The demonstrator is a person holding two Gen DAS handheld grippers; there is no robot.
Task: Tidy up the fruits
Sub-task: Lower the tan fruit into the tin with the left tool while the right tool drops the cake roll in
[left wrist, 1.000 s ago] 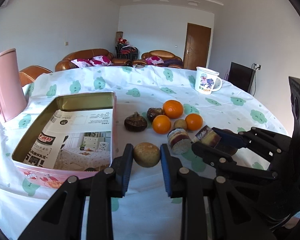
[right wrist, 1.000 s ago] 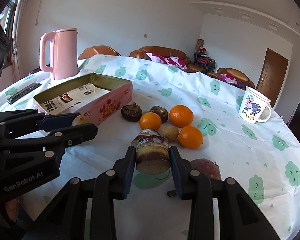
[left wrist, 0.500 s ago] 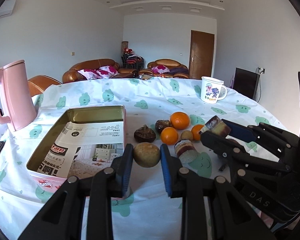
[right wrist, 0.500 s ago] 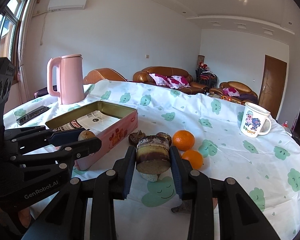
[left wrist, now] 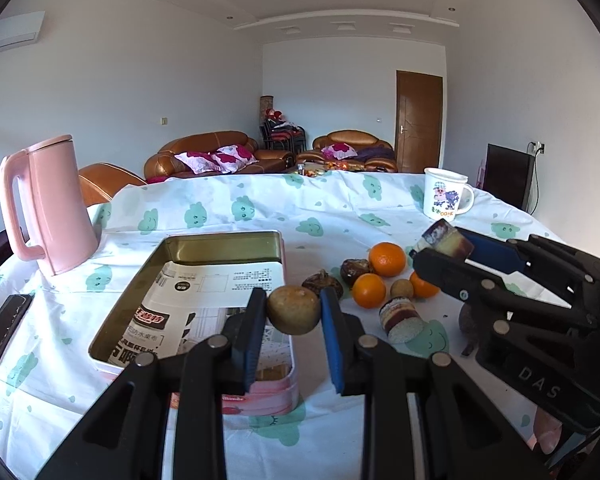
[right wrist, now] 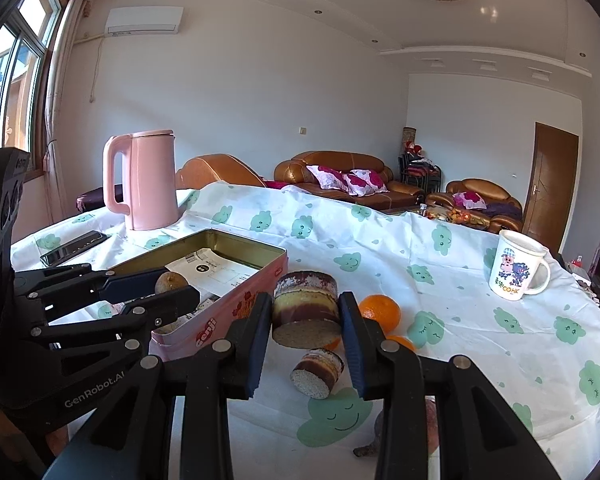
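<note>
The round brown fruit (left wrist: 293, 309) is clamped in the left claw (left wrist: 293, 312), held over the near right corner of the open tin (left wrist: 224, 246); the tin's floor lies ahead and to the left. The right claw (right wrist: 306, 316) is clamped on a cut cane segment (right wrist: 306, 312), further from the tin. The tin's near wall is partly hidden behind the left claw.
</note>
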